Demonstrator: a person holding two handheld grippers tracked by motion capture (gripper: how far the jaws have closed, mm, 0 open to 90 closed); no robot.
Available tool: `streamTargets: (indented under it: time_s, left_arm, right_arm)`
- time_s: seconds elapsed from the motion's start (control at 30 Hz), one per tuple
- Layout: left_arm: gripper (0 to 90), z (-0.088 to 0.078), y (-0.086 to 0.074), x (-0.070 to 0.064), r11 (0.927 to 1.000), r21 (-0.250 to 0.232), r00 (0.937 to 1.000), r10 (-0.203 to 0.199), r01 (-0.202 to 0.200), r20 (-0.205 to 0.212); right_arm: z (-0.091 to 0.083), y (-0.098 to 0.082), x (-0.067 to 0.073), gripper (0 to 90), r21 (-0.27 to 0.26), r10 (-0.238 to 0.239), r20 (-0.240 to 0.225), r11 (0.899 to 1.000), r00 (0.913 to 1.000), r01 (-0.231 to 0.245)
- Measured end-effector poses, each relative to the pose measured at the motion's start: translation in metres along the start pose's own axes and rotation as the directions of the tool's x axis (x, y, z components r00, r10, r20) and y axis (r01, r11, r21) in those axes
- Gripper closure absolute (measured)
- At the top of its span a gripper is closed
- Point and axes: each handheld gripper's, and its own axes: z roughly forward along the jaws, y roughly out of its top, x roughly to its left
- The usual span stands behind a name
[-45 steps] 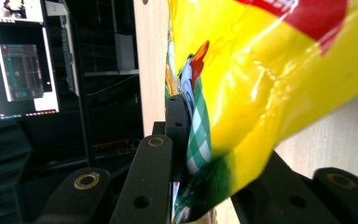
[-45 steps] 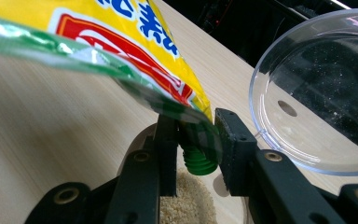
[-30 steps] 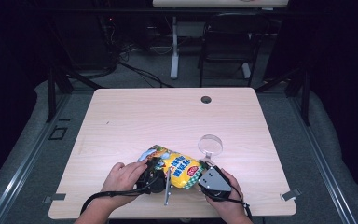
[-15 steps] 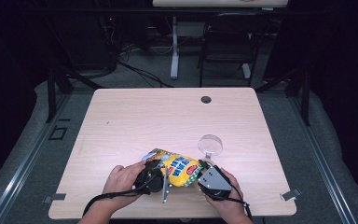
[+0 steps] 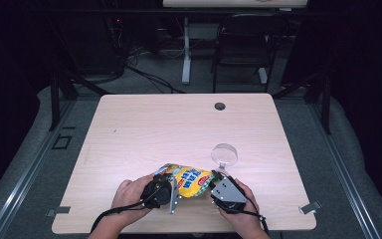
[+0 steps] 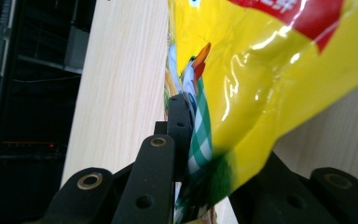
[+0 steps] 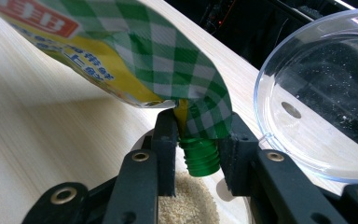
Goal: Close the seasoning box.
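Seemingly a pouring step is in hand. From the high view, the yellow pouch (image 5: 191, 180) lies near the front edge of the surface (image 5: 179, 124), its long axis running left to right, held between the left tool (image 5: 171, 193) and the right tool (image 5: 218, 185), with a clear dish (image 5: 226, 154) just beyond. In the left gripper view, the left tool (image 6: 214, 140) is clamped on the pouch's (image 6: 270, 79) bottom end. In the right gripper view, the right tool (image 7: 198, 135) is closed on the pouch (image 7: 135, 60) at its checked neck, the green spout (image 7: 199, 157) pointing down over pale grains (image 7: 186, 205) beside the dish (image 7: 317, 102). Next, I judge, comes tipping the left end higher while keeping the spout steady over the grains.
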Motion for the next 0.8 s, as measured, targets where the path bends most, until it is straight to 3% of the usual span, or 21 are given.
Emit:
streamTargets:
  time_s: [0.27,0.57,0.8]
  left_arm:
    - [83.6,0.002,-0.0027,-0.004,0.9994,-0.022,0.9996,-0.025,0.025,0.01]
    - [83.8,0.003,-0.0038,-0.0058,0.9993,-0.026,0.9995,-0.028,0.028,0.013]
    - [83.9,0.0048,-0.0061,-0.0061,0.9972,-0.045,0.9978,-0.058,0.059,0.034]
  right_arm:
    - [0.0002,-0.0004,-0.0002,68.7,-0.005,0.002,0.0,1.0,1.0,-0.002]
    - [0.0002,-0.0005,0.0,67.5,-0.007,-0.006,0.008,1.0,1.0,0.006]
    - [-0.0004,-0.0007,-0.0009,65.0,-0.012,0.001,0.009,1.0,1.0,-0.001]
